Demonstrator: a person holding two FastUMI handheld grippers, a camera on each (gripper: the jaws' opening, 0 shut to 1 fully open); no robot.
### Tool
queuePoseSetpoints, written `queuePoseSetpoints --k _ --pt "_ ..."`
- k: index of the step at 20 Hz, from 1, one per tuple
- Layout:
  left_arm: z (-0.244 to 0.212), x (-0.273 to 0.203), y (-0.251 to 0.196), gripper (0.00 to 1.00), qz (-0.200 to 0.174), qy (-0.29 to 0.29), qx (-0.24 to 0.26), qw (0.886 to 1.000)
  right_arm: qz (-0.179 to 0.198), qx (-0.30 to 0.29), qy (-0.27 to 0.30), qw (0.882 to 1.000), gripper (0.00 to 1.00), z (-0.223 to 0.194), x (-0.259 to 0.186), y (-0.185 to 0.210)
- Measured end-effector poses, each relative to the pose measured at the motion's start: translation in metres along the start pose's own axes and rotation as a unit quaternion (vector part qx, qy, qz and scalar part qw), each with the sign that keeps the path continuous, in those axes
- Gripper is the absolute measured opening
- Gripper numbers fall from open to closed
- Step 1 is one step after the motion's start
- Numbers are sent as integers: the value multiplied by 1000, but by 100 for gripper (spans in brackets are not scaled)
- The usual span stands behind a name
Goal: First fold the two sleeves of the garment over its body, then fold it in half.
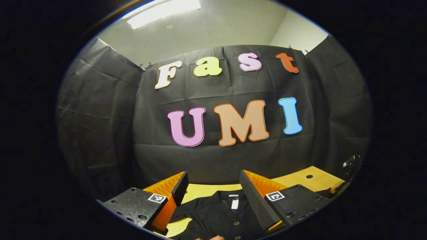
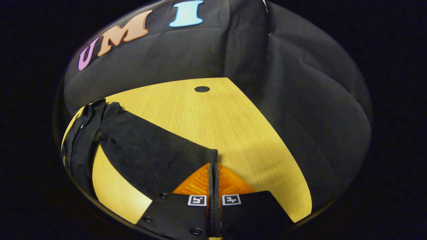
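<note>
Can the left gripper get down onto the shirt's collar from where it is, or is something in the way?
Probably yes. The left gripper is open above the black shirt, whose collar lies between its fingers with nothing over it. The right gripper is off at the sleeve, apparently clear of that path.

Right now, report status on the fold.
Left gripper open above shirt collar. Right gripper shut on sleeve cuff, not yet folded. Table unobstructed.
</note>
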State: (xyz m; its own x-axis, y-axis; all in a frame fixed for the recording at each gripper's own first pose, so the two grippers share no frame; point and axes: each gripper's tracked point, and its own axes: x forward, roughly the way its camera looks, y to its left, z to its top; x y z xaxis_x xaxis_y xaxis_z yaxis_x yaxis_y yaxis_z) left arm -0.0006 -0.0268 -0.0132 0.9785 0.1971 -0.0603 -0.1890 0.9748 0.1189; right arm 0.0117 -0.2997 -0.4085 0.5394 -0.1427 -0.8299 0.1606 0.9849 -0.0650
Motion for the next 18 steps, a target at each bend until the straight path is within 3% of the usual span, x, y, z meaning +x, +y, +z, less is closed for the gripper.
queuePoseSetpoints --k 3,10,18 --pt "-3 7 16 92 -5 -1 1 1000 23 30 -46 998 2 31 -34 28" --pt "-12 15 48 92 -14 2 -17 1000 77 26 -113 990 2 96 -95 110" --pt "-25 19 103 92 -3 8 -28 1000 149 -51 -184 970 2 154 -161 244"
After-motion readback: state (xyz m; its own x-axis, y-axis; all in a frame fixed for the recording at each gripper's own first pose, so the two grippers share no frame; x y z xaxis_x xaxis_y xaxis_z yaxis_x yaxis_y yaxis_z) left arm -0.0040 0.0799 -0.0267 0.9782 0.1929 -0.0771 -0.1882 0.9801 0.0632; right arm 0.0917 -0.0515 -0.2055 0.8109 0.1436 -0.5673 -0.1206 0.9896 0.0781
